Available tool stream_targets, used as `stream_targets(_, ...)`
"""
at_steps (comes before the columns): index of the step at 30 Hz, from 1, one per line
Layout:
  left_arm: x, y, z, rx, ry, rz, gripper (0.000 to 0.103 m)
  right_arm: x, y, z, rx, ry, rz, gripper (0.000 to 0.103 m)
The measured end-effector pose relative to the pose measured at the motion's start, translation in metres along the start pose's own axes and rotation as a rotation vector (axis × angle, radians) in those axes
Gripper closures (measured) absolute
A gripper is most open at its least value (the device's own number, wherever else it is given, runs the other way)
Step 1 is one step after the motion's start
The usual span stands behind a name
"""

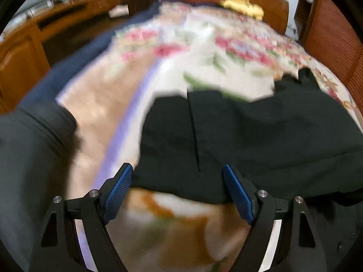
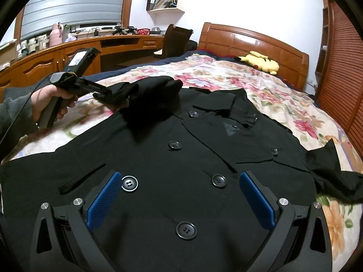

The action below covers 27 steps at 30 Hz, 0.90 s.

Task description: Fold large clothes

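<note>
Coat (image 2: 181, 170) lying buttoned-side up on the flowered bedspread (image 2: 226, 72), both our grippers standing open over it.

We are holding the right gripper (image 2: 181, 195) just above the coat's front, its blue pads (image 2: 103, 204) spread wide with nothing pressed between them and two buttons (image 2: 129, 183) showing in the gap. We are carrying the left gripper (image 1: 178, 190) with its jaws also wide apart and empty; in its blurred view the coat's dark edge (image 1: 226, 136) is lying just ahead of the fingertips. From the right gripper's view, our left hand (image 2: 48, 99) is gripping the handle beyond the coat's far left side, beside a bunched sleeve (image 2: 154, 97). A yellow plush toy (image 2: 261, 63) is resting far ahead by the headboard (image 2: 249, 38).
</note>
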<state>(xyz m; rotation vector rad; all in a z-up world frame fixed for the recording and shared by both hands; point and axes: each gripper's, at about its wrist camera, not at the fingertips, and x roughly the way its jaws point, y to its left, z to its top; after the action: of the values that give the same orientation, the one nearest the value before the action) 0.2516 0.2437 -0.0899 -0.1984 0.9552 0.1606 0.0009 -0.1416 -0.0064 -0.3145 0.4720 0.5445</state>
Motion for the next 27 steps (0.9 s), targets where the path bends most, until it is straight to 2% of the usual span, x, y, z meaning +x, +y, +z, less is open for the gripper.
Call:
stream_targets(3, -0.002, -0.002, -0.003, -0.002, -0.017, 0.008, 0.021, 0.002, -0.001, -0.001, 0.004, 0.010, -0.004, 0.000)
stream_targets(5, -0.003, -0.006, -0.005, 0.009, -0.013, 0.002, 0.027, 0.002, 0.000, -0.001, 0.009, 0.012, -0.003, 0.000)
stream_targets(6, -0.005, -0.009, -0.006, 0.017, -0.009, -0.016, 0.037, 0.001, -0.001, -0.001, 0.013, 0.012, -0.005, 0.000)
stream_targets(7, -0.005, -0.011, -0.006, 0.023, -0.003, -0.033, 0.052, 0.001, -0.001, -0.001, 0.016, 0.013, -0.007, 0.000)
stream_targets(8, -0.006, -0.012, -0.005, 0.027, 0.002, -0.051, 0.062, -0.001, -0.001, -0.001, 0.019, 0.014, -0.009, 0.000)
stream_targets(9, -0.007, -0.015, -0.005, 0.035, 0.017, -0.079, 0.080, -0.002, -0.001, -0.001, 0.022, 0.015, -0.010, 0.000)
stream_targets(10, -0.010, -0.022, -0.006, 0.057, 0.032, -0.088, 0.088, -0.003, -0.002, -0.001, 0.025, 0.015, -0.012, 0.000)
stream_targets(12, -0.020, -0.039, -0.006, 0.111, 0.027, -0.076, 0.094, -0.006, -0.003, -0.002, 0.030, 0.013, -0.017, 0.000)
stream_targets(19, -0.100, -0.111, -0.012, 0.250, -0.161, -0.096, 0.095, -0.019, -0.009, -0.006, 0.053, -0.002, -0.049, 0.000)
stream_targets(27, -0.163, -0.181, -0.033, 0.356, -0.273, -0.190, 0.095, -0.043, -0.015, -0.014, 0.079, -0.031, -0.082, 0.000)
